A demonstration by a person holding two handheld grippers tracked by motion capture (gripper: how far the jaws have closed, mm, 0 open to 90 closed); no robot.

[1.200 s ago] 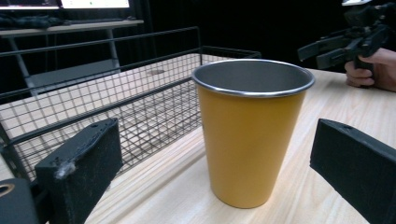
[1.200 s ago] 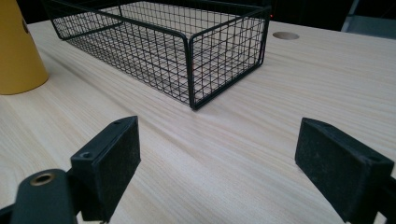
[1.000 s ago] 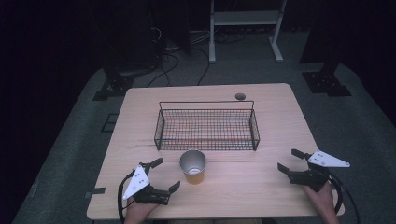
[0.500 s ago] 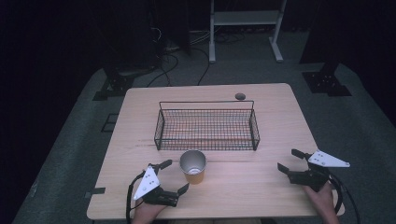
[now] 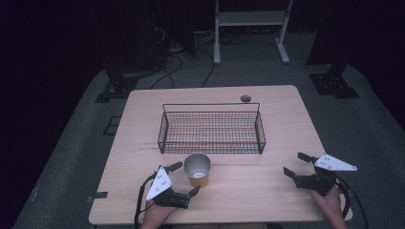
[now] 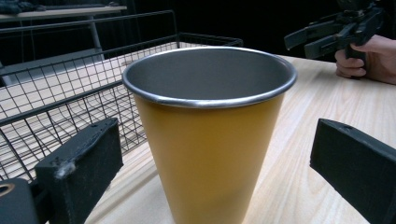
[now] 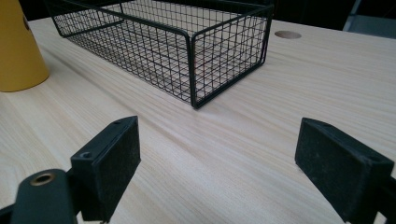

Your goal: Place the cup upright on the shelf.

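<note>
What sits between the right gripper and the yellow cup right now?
Nothing: in the high view the stretch from the right gripper to the yellow cup is bare wood of the table; the wire basket stands farther back.

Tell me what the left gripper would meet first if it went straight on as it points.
Most likely the yellow cup: it stands upright between the left gripper's open jaws, with the wire basket behind it.

Black wire basket (image 5: 211,132) sits mid-surface (image 5: 267,191), long side across. Small round hole (image 5: 245,98) in the wood just behind it, cables (image 5: 176,52) on the floor further back.
</note>
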